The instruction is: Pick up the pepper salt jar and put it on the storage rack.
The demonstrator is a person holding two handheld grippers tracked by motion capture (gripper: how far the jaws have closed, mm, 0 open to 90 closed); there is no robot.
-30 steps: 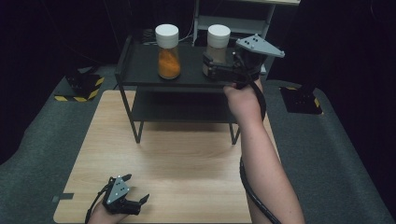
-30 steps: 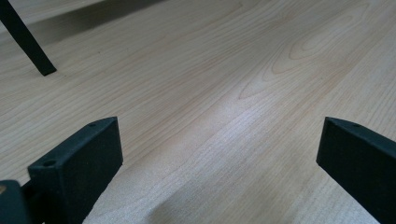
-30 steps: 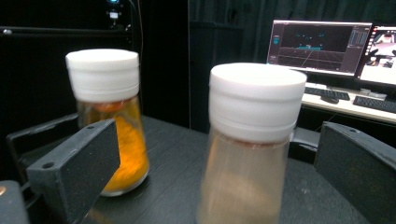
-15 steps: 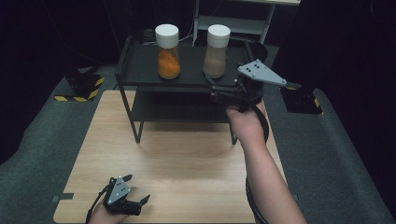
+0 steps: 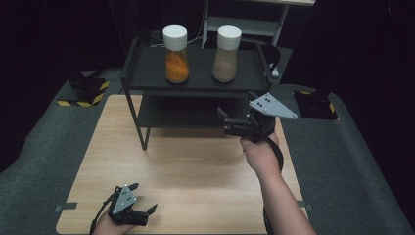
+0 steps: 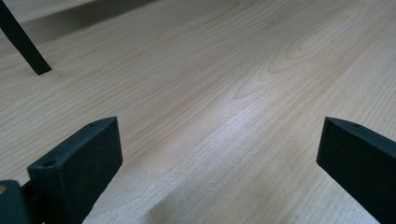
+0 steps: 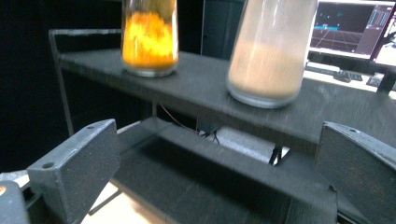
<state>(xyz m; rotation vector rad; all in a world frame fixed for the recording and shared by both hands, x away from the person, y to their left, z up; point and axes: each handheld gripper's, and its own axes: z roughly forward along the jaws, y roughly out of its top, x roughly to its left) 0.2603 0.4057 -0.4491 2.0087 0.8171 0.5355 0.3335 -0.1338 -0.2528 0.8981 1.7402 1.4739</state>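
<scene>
A: Brown-powder jar (image 5: 227, 54) — where is it?

B: Near first. The left claw (image 5: 142, 211) rests on the desk (image 5: 195, 166) at its near edge, jaws wide, nothing between them. The right claw (image 5: 226, 122) hangs further off, in front of the black rack (image 5: 195, 83), jaws spread and empty.

A: A second ago it was closed around that jar.

B: Yes; it has let go and backed away low. The jar stands upright on the top shelf, right of the orange-powder jar (image 5: 176, 54). I'd judge the placing done.
</scene>
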